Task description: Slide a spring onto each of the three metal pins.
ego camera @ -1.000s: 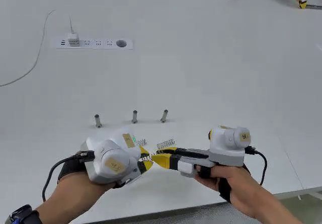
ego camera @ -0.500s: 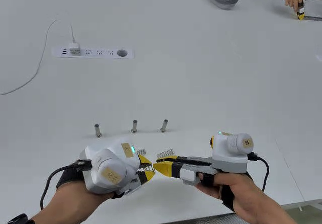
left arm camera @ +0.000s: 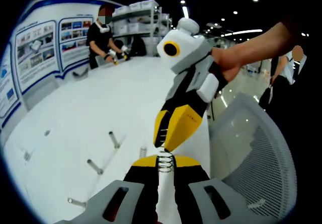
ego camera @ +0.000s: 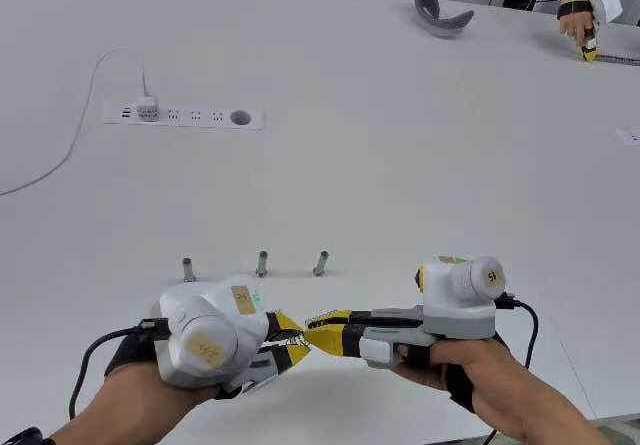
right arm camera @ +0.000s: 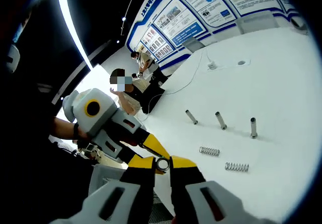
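Observation:
Three short metal pins stand bare in a row on the white table: left (ego camera: pixel 187 268), middle (ego camera: pixel 262 263), right (ego camera: pixel 321 262). In front of them my two grippers meet tip to tip above the table. A small spring (left arm camera: pixel 164 162) sits between the yellow tips of my left gripper (ego camera: pixel 290 341), which is shut on it. My right gripper (ego camera: pixel 314 326) comes in from the right, and its closed tips pinch the spring's free end (right arm camera: pixel 162 164). Two more springs (right arm camera: pixel 209 151) (right arm camera: pixel 236 167) lie flat on the table before the pins (right arm camera: pixel 220 120).
A white power strip (ego camera: pixel 185 115) with a plugged cable lies at the far left. A grey curved object (ego camera: pixel 440 10) rests at the far right, near another person's hand (ego camera: pixel 582 23). A mesh chair (left arm camera: pixel 251 148) stands off the table's near edge.
The head view has tilted, so everything sits lower in it. Both grippers stay tip to tip on the spring and now cover the two loose springs in the head view.

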{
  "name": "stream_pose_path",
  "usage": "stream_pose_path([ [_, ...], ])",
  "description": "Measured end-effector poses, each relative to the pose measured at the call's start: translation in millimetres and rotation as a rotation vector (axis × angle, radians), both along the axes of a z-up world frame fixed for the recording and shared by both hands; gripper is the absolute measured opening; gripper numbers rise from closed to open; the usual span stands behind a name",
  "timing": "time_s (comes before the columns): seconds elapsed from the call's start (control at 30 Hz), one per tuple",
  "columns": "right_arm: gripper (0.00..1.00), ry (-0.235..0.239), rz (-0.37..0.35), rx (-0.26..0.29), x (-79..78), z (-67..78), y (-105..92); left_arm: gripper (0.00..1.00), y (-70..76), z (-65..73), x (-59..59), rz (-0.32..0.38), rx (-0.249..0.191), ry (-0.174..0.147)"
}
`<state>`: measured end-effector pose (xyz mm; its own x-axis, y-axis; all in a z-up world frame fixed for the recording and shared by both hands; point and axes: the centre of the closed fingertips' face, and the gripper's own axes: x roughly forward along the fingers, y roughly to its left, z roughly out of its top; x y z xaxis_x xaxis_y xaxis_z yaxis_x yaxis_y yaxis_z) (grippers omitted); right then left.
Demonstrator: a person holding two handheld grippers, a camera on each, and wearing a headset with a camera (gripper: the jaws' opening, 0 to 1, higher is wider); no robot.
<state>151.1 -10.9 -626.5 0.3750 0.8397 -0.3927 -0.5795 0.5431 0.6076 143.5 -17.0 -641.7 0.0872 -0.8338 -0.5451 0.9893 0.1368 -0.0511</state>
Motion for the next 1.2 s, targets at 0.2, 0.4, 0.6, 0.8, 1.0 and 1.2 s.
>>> stream_pose_path([
  [0.2,0.12,-0.047,0.136,-0.120,-3.3,4.1,-3.1,0.09,-4.1,6.7,0.4,-0.024,-0.022,-0.005],
  [0.4,0.13,-0.089,0.246,-0.200,-6.5,8.3,-3.7,0.09,-8.5,11.5,-1.3,-0.045,-0.044,0.000],
  [0.6,0.13,-0.127,0.339,-0.257,-10.0,12.4,-2.7,0.09,-10.9,20.1,-3.3,-0.061,-0.077,0.012],
  [0.8,0.13,-0.160,0.449,-0.308,-15.0,16.3,-2.3,0.09,-12.0,24.0,-6.9,-0.088,-0.095,0.019],
  [1.0,0.13,-0.173,0.553,-0.352,-20.0,18.7,-2.1,0.09,-12.8,28.9,-9.8,-0.114,-0.108,0.014],
  [1.2,0.13,-0.181,0.596,-0.361,-20.5,20.3,-0.6,0.09,-11.7,31.1,-10.1,-0.125,-0.116,0.019],
])
